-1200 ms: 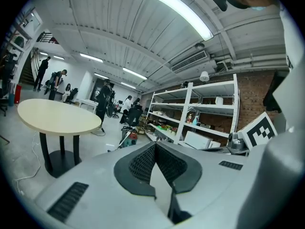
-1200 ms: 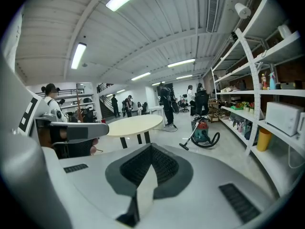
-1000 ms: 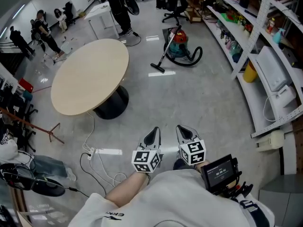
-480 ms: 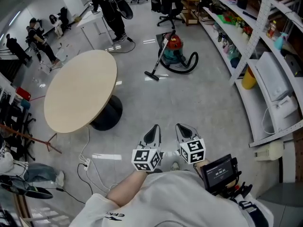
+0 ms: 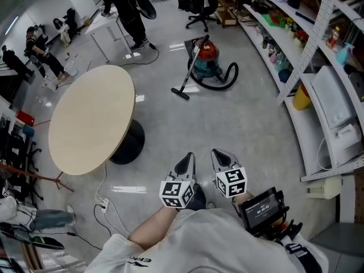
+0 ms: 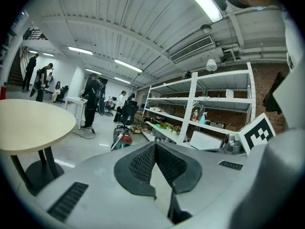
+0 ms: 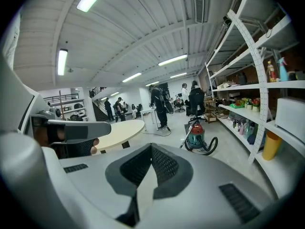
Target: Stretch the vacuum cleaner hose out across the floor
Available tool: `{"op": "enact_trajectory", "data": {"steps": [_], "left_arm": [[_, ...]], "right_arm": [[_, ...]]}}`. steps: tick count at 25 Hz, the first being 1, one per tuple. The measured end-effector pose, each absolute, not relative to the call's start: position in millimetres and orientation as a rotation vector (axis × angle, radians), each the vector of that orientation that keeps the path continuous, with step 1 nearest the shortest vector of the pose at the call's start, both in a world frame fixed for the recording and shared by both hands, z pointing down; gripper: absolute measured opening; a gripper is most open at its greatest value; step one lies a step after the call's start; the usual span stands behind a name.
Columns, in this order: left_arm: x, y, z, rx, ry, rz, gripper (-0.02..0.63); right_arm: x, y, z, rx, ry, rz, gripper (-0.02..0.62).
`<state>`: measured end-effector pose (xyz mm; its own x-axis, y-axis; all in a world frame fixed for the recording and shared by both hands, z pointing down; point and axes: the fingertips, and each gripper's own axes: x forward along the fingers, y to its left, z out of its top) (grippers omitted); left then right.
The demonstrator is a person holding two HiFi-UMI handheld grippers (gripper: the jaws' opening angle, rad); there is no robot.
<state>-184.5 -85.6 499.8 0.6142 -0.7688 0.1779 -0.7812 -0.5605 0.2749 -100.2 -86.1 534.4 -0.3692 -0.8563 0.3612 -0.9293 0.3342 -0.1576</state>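
We were only at the getting-close step, our left gripper (image 5: 186, 162) and right gripper (image 5: 220, 158) shut and empty, and next we had to reach the far vacuum cleaner (image 5: 206, 61) and grab its hose (image 5: 226, 84)

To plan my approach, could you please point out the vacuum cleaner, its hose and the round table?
vacuum cleaner (image 5: 205, 66): head view, on its teal body.
hose (image 5: 219, 86): head view, on the black loop beside the cleaner.
round table (image 5: 91, 118): head view, on the middle of its top.

the vacuum (image 5: 206, 61), red over teal, stands upright on the floor; its black hose (image 5: 226, 79) curls beside it, wand (image 5: 187, 75) slanting to the floor head.
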Motion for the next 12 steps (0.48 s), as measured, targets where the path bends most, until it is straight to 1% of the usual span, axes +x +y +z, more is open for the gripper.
{"op": "enact_trajectory", "data": {"steps": [7, 12], "left_arm": [[-184.3, -180.1, 494.8, 2.535, -1.219, 0.017, 0.002], [-202.1, -249.7, 485.5, 2.565, -1.191, -0.006, 0.002]], "right_arm": [[-99.9, -172.9, 529.5, 1.644, -2.354, 0.472, -0.002], [-113.0, -244.3, 515.4, 1.68, -2.338, 0.45, -0.002]]}}
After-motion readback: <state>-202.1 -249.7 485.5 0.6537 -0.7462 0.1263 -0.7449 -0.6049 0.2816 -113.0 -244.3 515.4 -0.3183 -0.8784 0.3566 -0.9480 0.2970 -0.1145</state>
